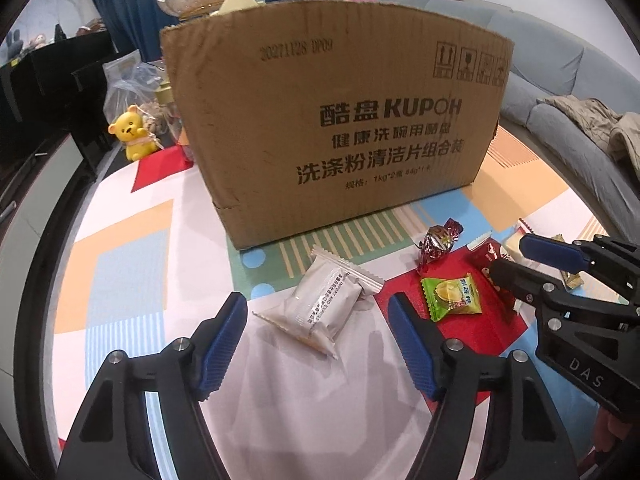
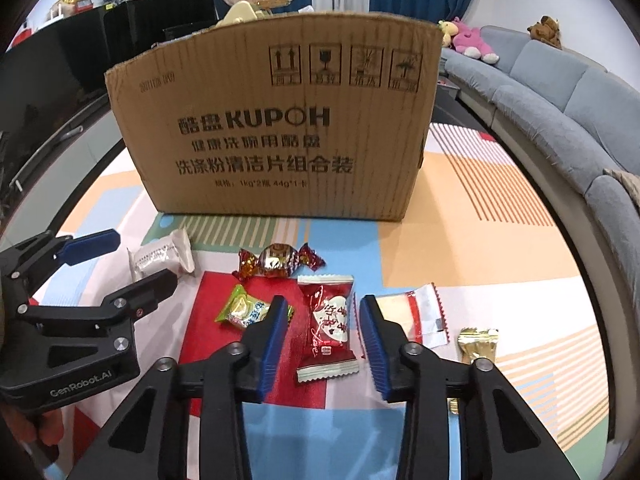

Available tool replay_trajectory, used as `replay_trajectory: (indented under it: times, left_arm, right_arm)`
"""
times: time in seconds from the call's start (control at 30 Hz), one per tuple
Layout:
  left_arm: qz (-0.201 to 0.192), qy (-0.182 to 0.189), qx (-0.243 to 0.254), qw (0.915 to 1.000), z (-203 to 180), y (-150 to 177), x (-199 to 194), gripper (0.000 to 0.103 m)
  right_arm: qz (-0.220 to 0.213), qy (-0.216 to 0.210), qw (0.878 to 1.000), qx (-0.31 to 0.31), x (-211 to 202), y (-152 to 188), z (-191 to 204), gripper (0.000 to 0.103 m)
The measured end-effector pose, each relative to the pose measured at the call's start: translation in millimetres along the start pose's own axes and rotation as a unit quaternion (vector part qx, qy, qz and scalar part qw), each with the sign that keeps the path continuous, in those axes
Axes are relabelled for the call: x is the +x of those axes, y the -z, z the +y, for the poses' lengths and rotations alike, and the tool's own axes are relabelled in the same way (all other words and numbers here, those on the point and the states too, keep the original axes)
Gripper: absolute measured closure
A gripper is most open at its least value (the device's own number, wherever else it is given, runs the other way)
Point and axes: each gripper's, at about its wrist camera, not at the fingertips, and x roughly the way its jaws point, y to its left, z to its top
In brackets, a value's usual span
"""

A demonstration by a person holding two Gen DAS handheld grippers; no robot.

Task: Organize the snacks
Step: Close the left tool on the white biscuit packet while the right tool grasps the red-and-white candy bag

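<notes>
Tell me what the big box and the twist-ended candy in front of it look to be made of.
Big box: corrugated cardboard, matte brown; fluted ribbing shows through the printed face, and a lower edge is torn. Twist-ended candy: probably metallised foil or plastic film, glossy red and gold, with crinkled, sharply glinting twisted ends.

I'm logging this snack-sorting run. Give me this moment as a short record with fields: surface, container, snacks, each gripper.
surface: colourful patterned mat
container: cardboard box, upright behind the snacks
snacks: grey packet; red packet; green candy; foil twist candy; white-red packet; gold candy
left gripper: open, straddling the grey packet
right gripper: open, straddling the red packet
</notes>
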Motion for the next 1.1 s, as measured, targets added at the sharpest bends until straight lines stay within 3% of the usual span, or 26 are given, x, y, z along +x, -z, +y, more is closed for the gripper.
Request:
replay_trajectory:
  times: [0.07, 0.13, 0.43, 0.67, 1.1]
  left_arm:
    - [0.004, 0.005, 0.000, 1.0000, 1, -1, 4, 0.034]
    - [0.006, 0.004, 0.001, 1.0000, 2, -1, 8, 0.035]
    - [0.018, 0.014, 0.000, 0.9997, 3, -1, 24, 0.046]
    - [0.012, 0.015, -0.001, 0.9998, 4, 0, 25, 0.070]
    - [0.004, 0.026, -0.018, 0.9995, 2, 5, 10, 0.075]
  right_arm:
    - [0.003, -0.001, 1.000, 0.000, 3, 1, 0, 0.065]
    - [0.007, -0.003, 1.000, 0.001, 6, 2, 0, 0.072]
    - [0.022, -0.010, 1.000, 0.005, 22, 2, -1, 0.078]
    - [0.019, -0.013, 1.000, 0.008, 24, 0, -3, 0.079]
    - [0.016, -0.020, 1.000, 0.018, 19, -1, -8, 0.080]
